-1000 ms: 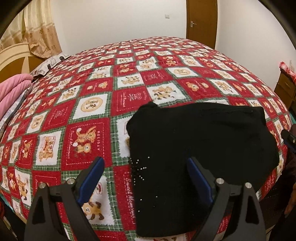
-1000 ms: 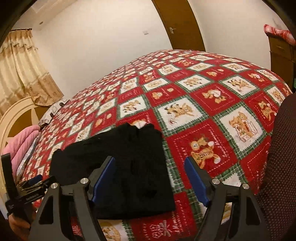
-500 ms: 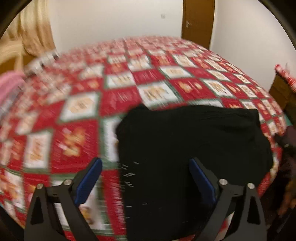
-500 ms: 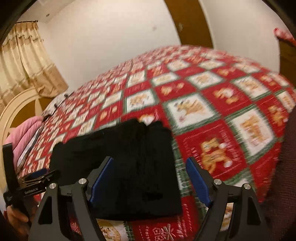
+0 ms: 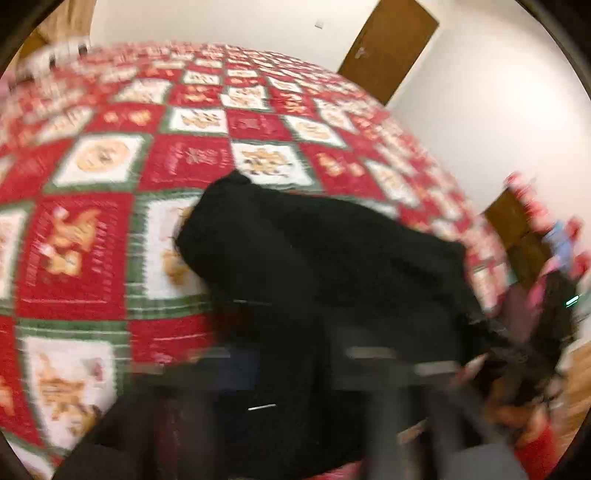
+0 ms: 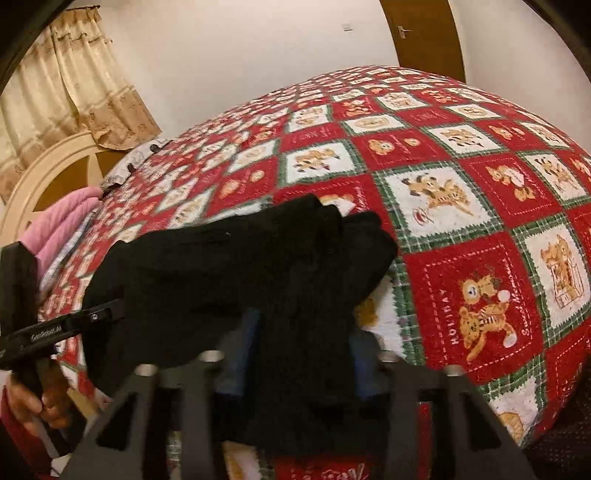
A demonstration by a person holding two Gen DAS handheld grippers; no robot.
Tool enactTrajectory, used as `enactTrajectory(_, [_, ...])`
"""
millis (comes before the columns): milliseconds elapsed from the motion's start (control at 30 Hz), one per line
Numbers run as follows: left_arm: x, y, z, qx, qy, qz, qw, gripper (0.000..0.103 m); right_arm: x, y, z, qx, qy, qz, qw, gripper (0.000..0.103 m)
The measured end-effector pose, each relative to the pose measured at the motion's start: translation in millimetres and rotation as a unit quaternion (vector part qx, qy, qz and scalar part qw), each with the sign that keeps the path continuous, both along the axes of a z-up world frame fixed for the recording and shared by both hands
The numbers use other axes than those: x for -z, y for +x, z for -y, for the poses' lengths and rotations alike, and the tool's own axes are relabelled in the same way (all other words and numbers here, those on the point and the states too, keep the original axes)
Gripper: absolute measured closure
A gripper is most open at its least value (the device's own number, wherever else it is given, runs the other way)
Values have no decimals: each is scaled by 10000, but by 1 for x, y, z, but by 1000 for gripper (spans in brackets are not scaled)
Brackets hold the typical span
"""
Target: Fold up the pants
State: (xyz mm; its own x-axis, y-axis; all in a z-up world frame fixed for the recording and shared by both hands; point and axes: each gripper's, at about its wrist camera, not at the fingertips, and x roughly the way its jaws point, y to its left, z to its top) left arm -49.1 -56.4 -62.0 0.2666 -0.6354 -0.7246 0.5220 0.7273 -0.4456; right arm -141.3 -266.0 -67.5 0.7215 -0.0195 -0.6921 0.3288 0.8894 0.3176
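Black pants (image 6: 221,266) lie folded on the red patchwork quilt (image 6: 480,206). My right gripper (image 6: 303,354) has its jaws closing on the near right part. Bunched black cloth fills the gap between its blue pads (image 6: 247,347) and is pressed by them. In the right wrist view my left gripper (image 6: 110,312) reaches the left edge of the pants. The left wrist view is blurred. There the pants (image 5: 332,266) run between my left gripper's (image 5: 295,362) closing jaws, which stand narrow with cloth in them.
The quilt (image 5: 92,240) covers the whole bed. A pink blanket (image 6: 62,229) and a cream headboard (image 6: 48,166) are at the far left under a curtain (image 6: 66,85). A brown door (image 6: 421,33) is behind the bed. A person's hand (image 6: 51,402) holds the left gripper.
Both grippers went from wide open over the near edge of the pants to closed on it. The cloth is now bunched between the jaws. The left wrist view has rolled and blurred.
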Motion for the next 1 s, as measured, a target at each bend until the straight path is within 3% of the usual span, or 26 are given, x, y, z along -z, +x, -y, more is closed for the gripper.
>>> enactTrajectory(33, [0,2,0,-21,-30,-15,10000,82,-4,1,-3,-11,-99,-53,9999,69])
enactTrajectory(133, [-9,-11,9,36,292,527,9982,83,-21,4,-19,-115,-387,-29,9992,72])
enactTrajectory(333, [-45,-5,-10,-208,65,947,9953,83,-75,19,-49,-544,-511,569,9956,73])
enactTrajectory(467, [-80,14,-44,-634,29,1431,9877,83,-105,54,-76,-969,-496,1011,9889,73])
enactTrajectory(567, [-103,36,-85,-1104,163,1763,9780,83,-114,98,-95,-1318,-142,1318,9824,73])
enactTrajectory(733, [-103,75,-138,-1878,722,2067,9575,82,-88,204,-149,-1979,195,1205,9726,72])
enactTrajectory(867, [-57,116,-167,-2282,1436,1892,9442,79,-31,264,-192,-2201,214,629,9732,70])
enactTrajectory(933, [-29,131,-175,-2315,1699,1676,9431,73,-10,274,-201,-2006,-52,378,9789,52])
enactTrajectory(1000, [-4,141,-184,-2363,1771,1413,9449,54,-3,275,-193,-1836,186,330,9823,38])
